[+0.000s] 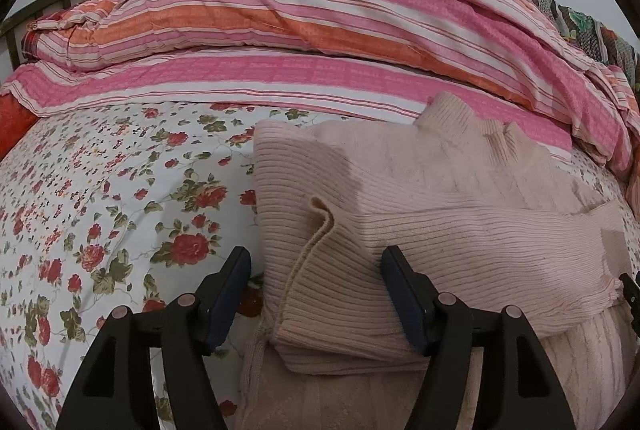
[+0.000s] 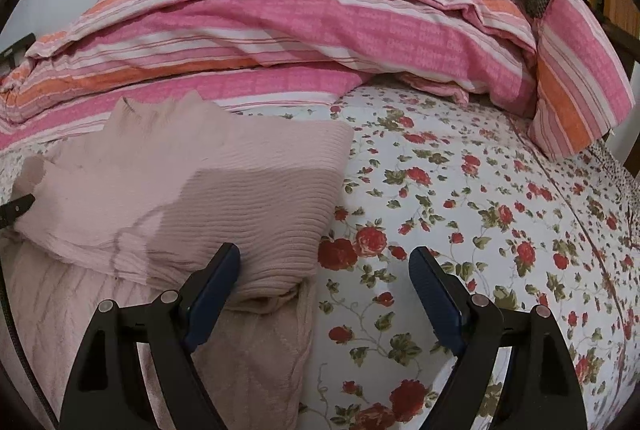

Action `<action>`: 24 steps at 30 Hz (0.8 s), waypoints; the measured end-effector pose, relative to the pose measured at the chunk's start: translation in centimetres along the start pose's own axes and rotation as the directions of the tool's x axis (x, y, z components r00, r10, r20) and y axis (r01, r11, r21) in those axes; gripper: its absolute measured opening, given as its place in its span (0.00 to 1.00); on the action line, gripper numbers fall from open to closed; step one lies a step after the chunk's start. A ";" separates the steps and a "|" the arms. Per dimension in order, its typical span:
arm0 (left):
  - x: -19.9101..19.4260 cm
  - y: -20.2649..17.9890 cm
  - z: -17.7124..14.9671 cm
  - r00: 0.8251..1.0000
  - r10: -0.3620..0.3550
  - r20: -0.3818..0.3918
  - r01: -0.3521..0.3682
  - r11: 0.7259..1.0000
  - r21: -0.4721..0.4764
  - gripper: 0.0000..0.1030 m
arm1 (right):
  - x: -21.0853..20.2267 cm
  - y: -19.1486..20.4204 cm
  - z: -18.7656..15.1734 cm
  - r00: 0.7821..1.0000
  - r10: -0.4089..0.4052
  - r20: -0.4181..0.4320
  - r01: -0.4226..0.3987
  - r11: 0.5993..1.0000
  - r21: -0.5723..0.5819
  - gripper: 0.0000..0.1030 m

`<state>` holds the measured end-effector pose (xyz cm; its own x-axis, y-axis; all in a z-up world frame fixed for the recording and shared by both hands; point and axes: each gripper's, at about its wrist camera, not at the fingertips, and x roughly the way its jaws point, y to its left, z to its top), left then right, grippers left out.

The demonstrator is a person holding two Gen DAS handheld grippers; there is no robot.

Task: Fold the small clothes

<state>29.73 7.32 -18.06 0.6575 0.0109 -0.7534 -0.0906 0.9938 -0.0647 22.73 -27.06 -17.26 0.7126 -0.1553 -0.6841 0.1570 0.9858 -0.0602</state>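
Pink sweater (image 1: 440,214) on floral bedsheet (image 1: 100,210)

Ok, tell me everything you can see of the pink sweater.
The pink sweater is a pale, rib-knit garment with a high ribbed collar pointing toward the striped quilt. It lies partly folded on the floral bedsheet, both sleeves laid across the body, one ribbed cuff between the open left gripper fingers. The open right gripper straddles its side edge. Its lower part shows a textured diamond knit.

right claw (image 2: 324,266) agape (empty) | pink sweater (image 2: 224,198) on floral bedsheet (image 2: 460,198)
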 end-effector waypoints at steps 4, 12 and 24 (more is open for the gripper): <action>0.0 0.0 0.0 1.000 0.000 0.000 0.000 1.000 0.000 0.65 | -0.1 0.1 0.0 1.000 -0.003 0.005 0.003 1.000 -0.006 0.83; 0.1 0.2 0.0 1.000 -0.018 -0.001 0.018 1.000 -0.013 0.66 | 0.0 -0.2 -0.1 1.000 0.020 0.003 -0.020 1.000 0.011 0.83; 0.2 0.2 0.0 1.000 -0.016 -0.005 0.016 1.000 -0.008 0.68 | -0.1 -0.3 -0.2 1.000 0.026 -0.001 -0.026 1.000 0.015 0.83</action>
<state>29.82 7.53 -18.22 0.6548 -0.0057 -0.7558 -0.0861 0.9929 -0.0821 22.53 -27.35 -17.33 0.7161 -0.1295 -0.6858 0.1486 0.9884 -0.0314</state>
